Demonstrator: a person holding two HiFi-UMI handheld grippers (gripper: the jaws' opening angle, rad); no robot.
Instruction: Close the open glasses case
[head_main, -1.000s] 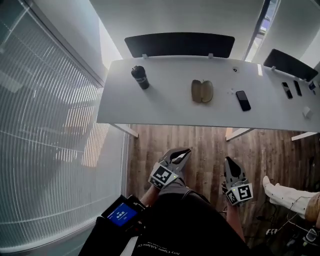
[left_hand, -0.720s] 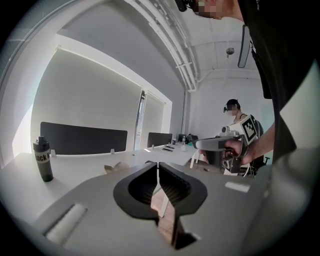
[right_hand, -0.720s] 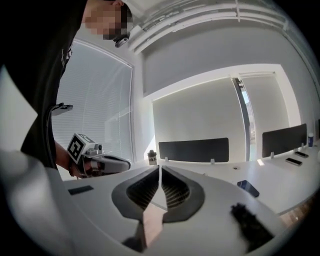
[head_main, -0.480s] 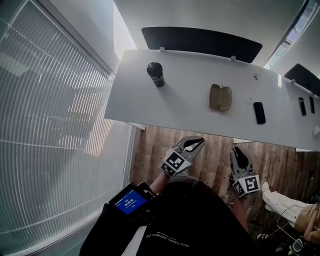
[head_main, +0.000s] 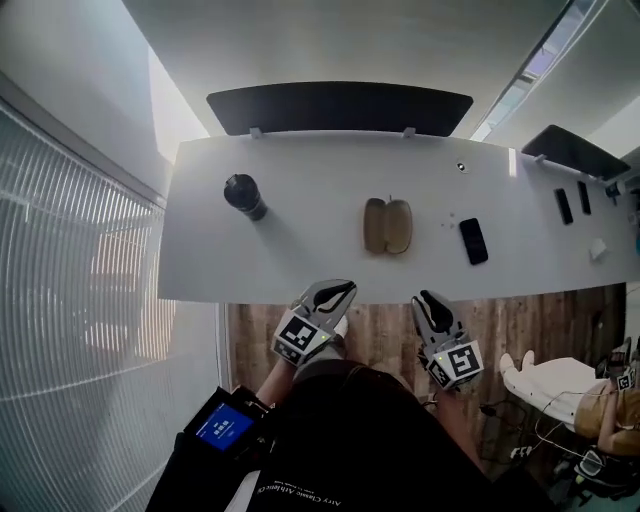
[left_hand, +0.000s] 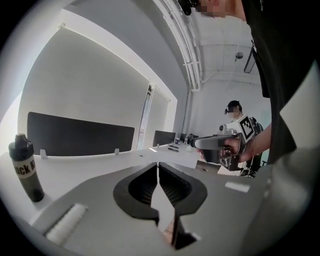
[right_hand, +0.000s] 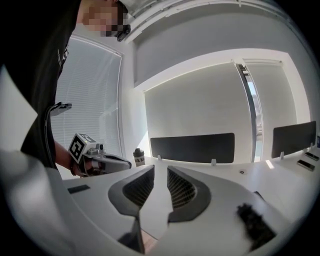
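Tan glasses case (head_main: 388, 225) lies open mid-table (head_main: 300, 250), well ahead of me. Approach step. L claw (head_main: 338, 291) pressed together; R claw (head_main: 426, 299) has just been opening, nothing btwn. Next, I reckon: reach in, fold one half over.

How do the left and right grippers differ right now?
The left gripper has its jaws together; the right gripper has them slightly apart, having just been opening. In the head view the left gripper leans rightward, the right gripper leftward. Both are empty and short of the desk with the open glasses case.
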